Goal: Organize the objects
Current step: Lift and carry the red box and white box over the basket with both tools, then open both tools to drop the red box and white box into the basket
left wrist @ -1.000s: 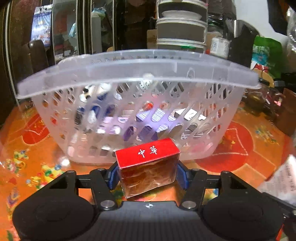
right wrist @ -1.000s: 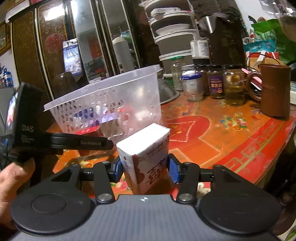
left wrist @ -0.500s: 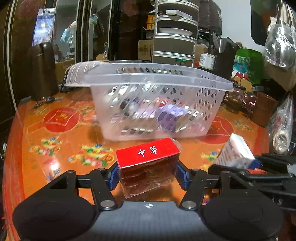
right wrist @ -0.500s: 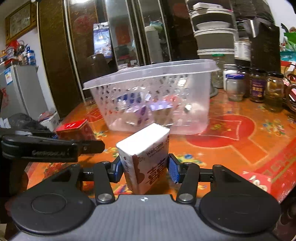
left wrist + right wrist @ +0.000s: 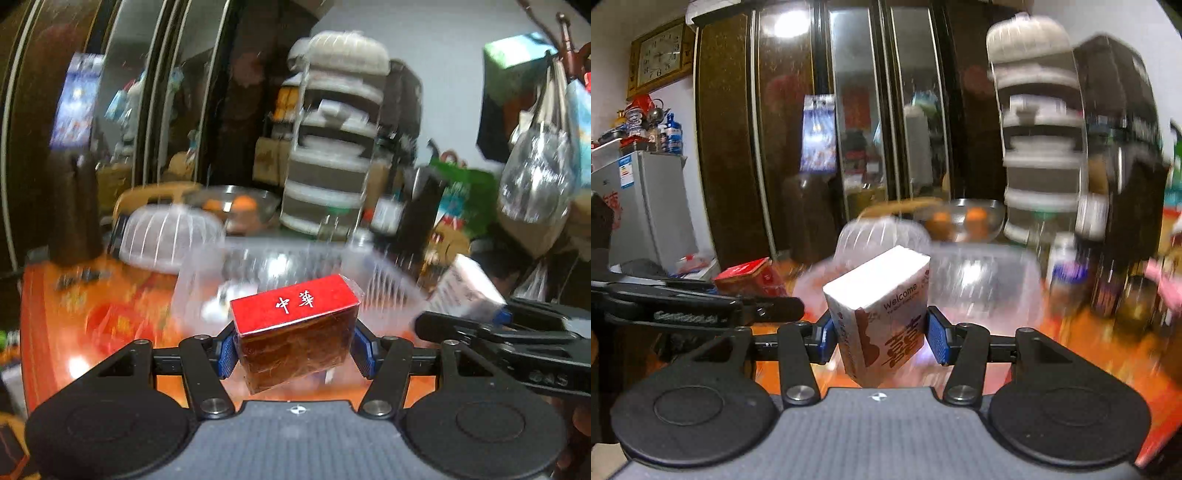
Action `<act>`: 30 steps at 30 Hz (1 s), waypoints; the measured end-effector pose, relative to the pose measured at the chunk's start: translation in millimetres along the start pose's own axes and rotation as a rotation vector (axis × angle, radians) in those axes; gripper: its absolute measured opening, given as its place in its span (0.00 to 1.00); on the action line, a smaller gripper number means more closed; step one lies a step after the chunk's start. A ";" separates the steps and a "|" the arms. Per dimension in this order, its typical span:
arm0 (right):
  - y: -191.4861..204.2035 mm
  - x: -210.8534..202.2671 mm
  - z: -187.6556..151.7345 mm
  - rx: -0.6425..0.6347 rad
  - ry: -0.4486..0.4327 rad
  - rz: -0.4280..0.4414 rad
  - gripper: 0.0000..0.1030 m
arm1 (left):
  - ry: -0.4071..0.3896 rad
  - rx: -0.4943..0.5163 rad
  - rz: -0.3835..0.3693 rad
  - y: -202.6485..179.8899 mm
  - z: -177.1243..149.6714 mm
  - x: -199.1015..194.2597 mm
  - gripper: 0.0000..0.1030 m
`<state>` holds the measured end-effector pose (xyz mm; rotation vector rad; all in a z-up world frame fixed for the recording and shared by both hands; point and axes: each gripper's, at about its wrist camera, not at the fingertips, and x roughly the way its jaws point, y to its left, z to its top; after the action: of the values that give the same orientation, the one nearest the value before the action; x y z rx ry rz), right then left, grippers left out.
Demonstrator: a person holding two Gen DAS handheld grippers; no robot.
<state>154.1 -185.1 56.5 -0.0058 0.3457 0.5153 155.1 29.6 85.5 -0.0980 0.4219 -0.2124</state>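
Left wrist view: the left gripper (image 5: 295, 350) is clamped on a red box (image 5: 295, 325), its blue pads (image 5: 226, 353) pressed to both sides, the box lifted above the orange table (image 5: 74, 314). Just beyond it sits the clear basket (image 5: 258, 266), badly blurred. At the right edge the other tool shows, carrying a white pack (image 5: 465, 291).

Right wrist view: the right gripper (image 5: 882, 339) is closed on the tissue pack (image 5: 882, 306), tilted, held up in front of the basket (image 5: 979, 273). The red box (image 5: 750, 277) shows at left in the left gripper, near the basket's side. Jars (image 5: 1067, 269) stand blurred at right.
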 end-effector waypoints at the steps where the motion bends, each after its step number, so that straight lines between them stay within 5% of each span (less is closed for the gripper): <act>1: -4.0 6.9 14.1 -0.003 0.001 -0.014 0.51 | -0.014 -0.005 -0.004 -1.6 10.8 1.9 0.61; 5: -24.8 46.7 50.3 0.008 0.049 -0.068 0.51 | -0.032 0.002 -0.016 -10.2 51.1 22.1 0.61; 8: -40.3 80.8 62.0 -0.006 0.097 -0.122 0.51 | 0.029 -0.020 0.006 -5.6 65.8 57.1 0.61; 16: -59.0 131.2 42.3 0.044 0.250 -0.113 0.51 | 0.240 -0.111 0.045 29.9 47.8 141.8 0.61; 25: -64.5 149.7 26.9 0.051 0.301 -0.108 0.53 | 0.258 -0.082 0.087 37.1 40.3 154.6 0.62; 27: -63.9 147.6 26.0 0.056 0.294 -0.101 0.57 | 0.248 -0.064 0.086 35.1 39.6 155.2 0.66; 28: -63.6 146.4 25.8 0.056 0.286 -0.103 0.66 | 0.241 -0.053 0.087 33.6 39.4 156.2 0.80; 30: -61.4 142.9 25.7 0.047 0.257 -0.118 0.77 | 0.230 -0.054 0.103 33.9 37.4 157.0 0.89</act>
<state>308.3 -167.3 29.2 -0.0469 0.6056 0.3897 316.7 29.2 52.7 -0.1051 0.6604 -0.1106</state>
